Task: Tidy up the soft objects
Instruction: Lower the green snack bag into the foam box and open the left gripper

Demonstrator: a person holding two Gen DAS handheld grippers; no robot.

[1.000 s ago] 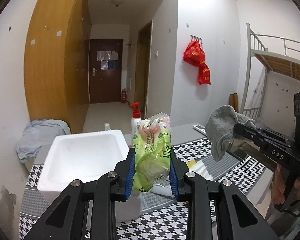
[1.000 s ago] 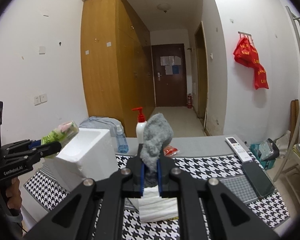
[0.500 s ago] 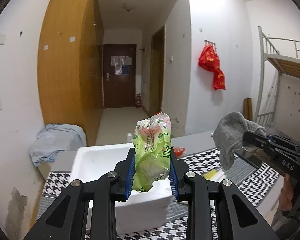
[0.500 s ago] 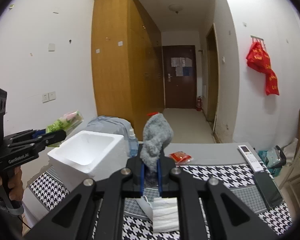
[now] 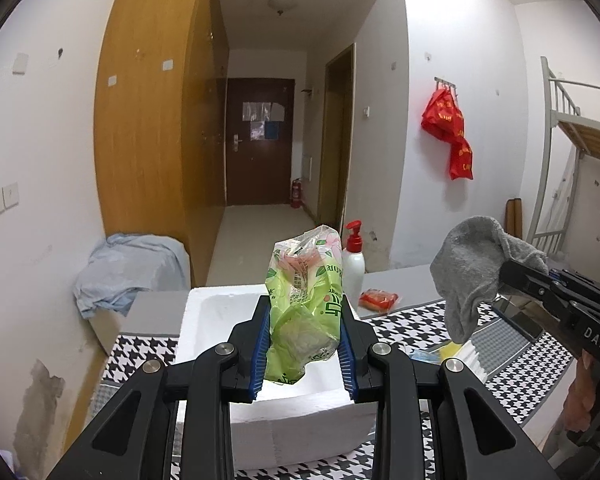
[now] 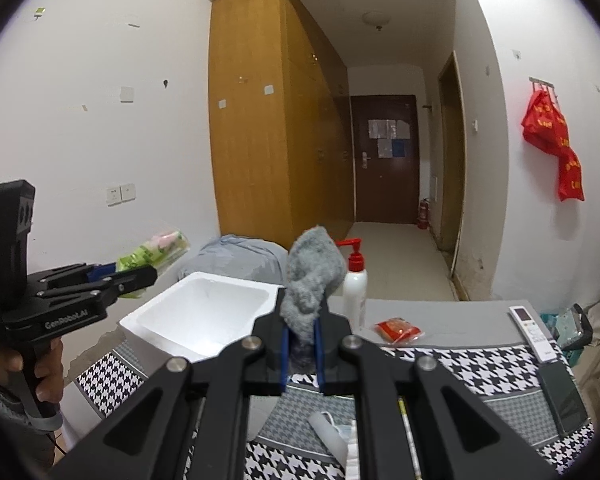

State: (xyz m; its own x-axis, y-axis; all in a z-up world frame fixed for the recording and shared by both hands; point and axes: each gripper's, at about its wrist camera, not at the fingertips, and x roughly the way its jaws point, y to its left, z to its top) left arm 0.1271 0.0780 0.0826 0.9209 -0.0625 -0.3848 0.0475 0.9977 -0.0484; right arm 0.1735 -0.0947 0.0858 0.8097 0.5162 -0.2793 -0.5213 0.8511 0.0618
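My left gripper (image 5: pixel 303 350) is shut on a green plastic tissue pack (image 5: pixel 302 312), which stands upright between the blue pads above the white foam box (image 5: pixel 300 412). From the right wrist view that left gripper (image 6: pixel 140 276) hangs to the left of the foam box (image 6: pixel 204 316) with the green pack (image 6: pixel 152 252) sticking out. My right gripper (image 6: pixel 301 350) is shut on a grey sock (image 6: pixel 310 280), in the air just right of the box. In the left wrist view the grey sock (image 5: pixel 472 272) droops from the right gripper (image 5: pixel 504 280) at the right.
A houndstooth cloth (image 6: pixel 440 364) covers the table. On it stand a red-capped pump bottle (image 6: pixel 355 284), a red packet (image 6: pixel 398 330), a remote (image 6: pixel 534 332), a phone (image 6: pixel 562 396) and white paper items (image 6: pixel 336 436). A blue cloth heap (image 5: pixel 128 268) lies beyond the box.
Both grippers have swung leftward across the table with their loads, and the foam box now sits under the green pack. Neither grip has changed.
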